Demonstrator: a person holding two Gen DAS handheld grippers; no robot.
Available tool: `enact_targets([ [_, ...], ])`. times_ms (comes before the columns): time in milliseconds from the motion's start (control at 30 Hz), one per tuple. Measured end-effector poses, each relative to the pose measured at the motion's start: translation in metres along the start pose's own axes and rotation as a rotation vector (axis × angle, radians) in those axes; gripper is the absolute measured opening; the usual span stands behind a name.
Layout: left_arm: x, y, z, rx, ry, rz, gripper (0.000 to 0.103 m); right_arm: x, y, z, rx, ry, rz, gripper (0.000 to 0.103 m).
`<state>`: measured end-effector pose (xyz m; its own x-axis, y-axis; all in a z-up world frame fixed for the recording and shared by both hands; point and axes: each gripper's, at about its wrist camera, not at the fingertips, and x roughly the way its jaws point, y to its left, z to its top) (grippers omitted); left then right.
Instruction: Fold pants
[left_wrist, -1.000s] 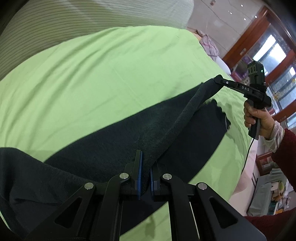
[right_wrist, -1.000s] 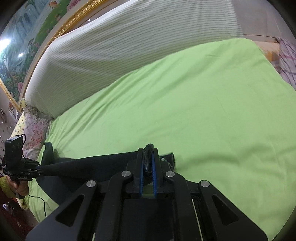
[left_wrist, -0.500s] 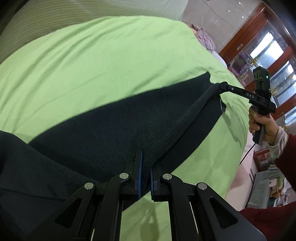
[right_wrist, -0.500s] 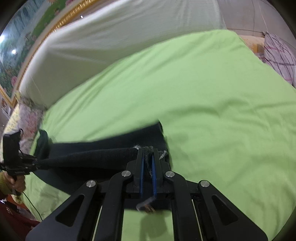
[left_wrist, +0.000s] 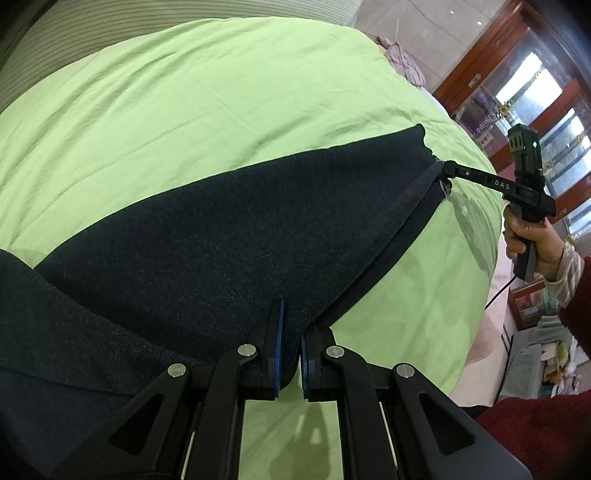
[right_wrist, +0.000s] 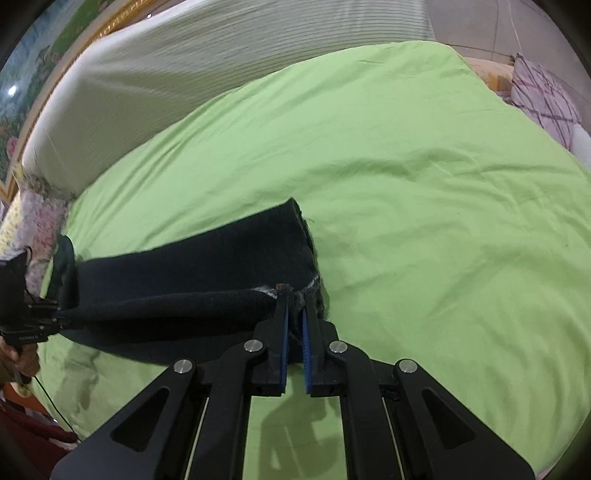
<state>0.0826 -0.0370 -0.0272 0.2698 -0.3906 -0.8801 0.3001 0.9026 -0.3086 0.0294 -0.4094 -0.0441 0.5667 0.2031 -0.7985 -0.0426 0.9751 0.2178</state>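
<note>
**Item: dark pants, fold in progress on a bed**

- Left gripper: jaws nearly shut, clamped on the near edge of the dark pants toward the wider end, where the cloth bunches to the left.
- Pants: laid across the green bedsheet, one leg doubled over the other, the near edge stretched taut between the two grippers and lifted a little off the sheet. In the right wrist view the hem end is ragged, with pale threads at the corner.
- Right gripper: jaws narrow, pinching the hem corner of the pants; a hand in a dark red sleeve holds its handle.

**Handling note (judgement):** the step appears to be laying the doubled leg flat. It goes best if both ends come down together, with tension kept along the edge so no slack ridge forms, and with upper and lower edges matched before either grip lets go. The frayed hem may slip or snag on the pads.

**Surroundings, left to right:**
- Floral pillow at the bed's left edge, just beside the pants' far end.
- Striped bolster along the headboard, well apart.
- Open sheet to the right, lightly creased.
- Checked pillow at the far right corner, well apart.

Nothing lies in the fold's path; the right gripper's cable hangs off the bed.
</note>
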Motion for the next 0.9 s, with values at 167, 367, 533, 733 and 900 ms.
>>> enact_targets([
  [167, 0.012, 0.007, -0.003, -0.047, 0.054, -0.024, 0.015, -0.004, -0.007, -0.006, 0.071, 0.035, -0.051, 0.029],
  [367, 0.006, 0.016, -0.014, -0.141, 0.064, -0.052, 0.026, -0.032, 0.003, -0.003, 0.144, -0.048, -0.031, 0.054],
  [533, -0.012, 0.032, -0.016, -0.275, 0.031, -0.059, 0.038, -0.028, 0.04, 0.01, 0.106, -0.08, 0.043, 0.055],
  [733, -0.046, 0.057, -0.006, -0.432, -0.053, 0.124, 0.058, 0.004, 0.099, 0.019, 0.03, -0.022, 0.177, 0.055],
  [900, -0.067, 0.091, 0.005, -0.59, -0.063, 0.181, 0.063, 0.031, 0.145, 0.014, -0.049, 0.041, 0.261, 0.055],
])
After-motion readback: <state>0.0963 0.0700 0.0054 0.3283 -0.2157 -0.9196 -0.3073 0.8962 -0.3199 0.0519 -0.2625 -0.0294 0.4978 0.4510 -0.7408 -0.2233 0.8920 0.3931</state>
